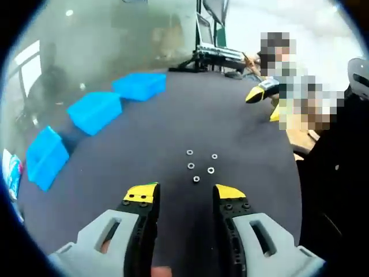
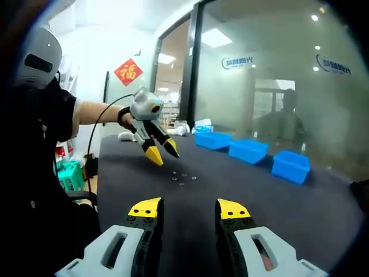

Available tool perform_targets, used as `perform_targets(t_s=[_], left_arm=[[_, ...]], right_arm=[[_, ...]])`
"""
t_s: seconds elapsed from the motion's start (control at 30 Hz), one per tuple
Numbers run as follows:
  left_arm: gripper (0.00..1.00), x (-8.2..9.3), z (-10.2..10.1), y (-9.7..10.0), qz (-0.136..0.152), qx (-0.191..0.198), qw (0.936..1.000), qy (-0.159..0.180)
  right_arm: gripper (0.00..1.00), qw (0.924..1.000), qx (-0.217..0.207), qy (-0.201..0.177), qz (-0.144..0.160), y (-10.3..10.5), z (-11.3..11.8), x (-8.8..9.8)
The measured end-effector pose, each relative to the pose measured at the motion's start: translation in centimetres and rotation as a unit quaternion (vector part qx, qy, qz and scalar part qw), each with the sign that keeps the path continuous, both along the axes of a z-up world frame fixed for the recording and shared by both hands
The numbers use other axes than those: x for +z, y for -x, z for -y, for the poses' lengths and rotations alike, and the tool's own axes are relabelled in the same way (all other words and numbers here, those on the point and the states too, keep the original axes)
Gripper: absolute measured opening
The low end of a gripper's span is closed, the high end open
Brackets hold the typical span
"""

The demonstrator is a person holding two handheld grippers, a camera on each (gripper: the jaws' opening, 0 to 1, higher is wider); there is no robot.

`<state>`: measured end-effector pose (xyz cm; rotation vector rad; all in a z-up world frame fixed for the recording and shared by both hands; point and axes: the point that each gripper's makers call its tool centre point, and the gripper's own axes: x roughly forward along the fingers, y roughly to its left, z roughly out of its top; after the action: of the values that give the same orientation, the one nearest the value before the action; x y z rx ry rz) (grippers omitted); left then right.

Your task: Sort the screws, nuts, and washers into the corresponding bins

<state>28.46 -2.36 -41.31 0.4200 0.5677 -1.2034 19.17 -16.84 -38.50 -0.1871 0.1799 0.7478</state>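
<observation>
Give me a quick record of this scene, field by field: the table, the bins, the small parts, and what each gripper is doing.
table: dark tabletop
bins: three blue bins in a row along the table's far edge, beside a glass wall
small parts: five small metal rings in a loose cluster on the table, apart from the bins; too small to tell nuts from washers
left gripper: open, holding nothing, just short of the rings
right gripper: open, holding nothing, farther from the rings

We see a big dark table (image 2: pixel 277 202). Behind it stands a glass wall (image 2: pixel 271 86) with bright ceiling lights (image 2: pixel 216 38). A red sign (image 2: pixel 128 71) hangs on the white wall.
</observation>
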Motion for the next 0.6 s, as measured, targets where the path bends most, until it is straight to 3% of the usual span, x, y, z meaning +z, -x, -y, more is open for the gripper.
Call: perform_targets(t_s=[0.6], left_arm=[[0.23, -1.6, 2.2, 0.6, -0.018, -0.021, 0.9993, -0.025]], right_arm=[[0.32, 1.0000, -0.005, -0.006, -0.001, 0.0, 0.4, -0.3]])
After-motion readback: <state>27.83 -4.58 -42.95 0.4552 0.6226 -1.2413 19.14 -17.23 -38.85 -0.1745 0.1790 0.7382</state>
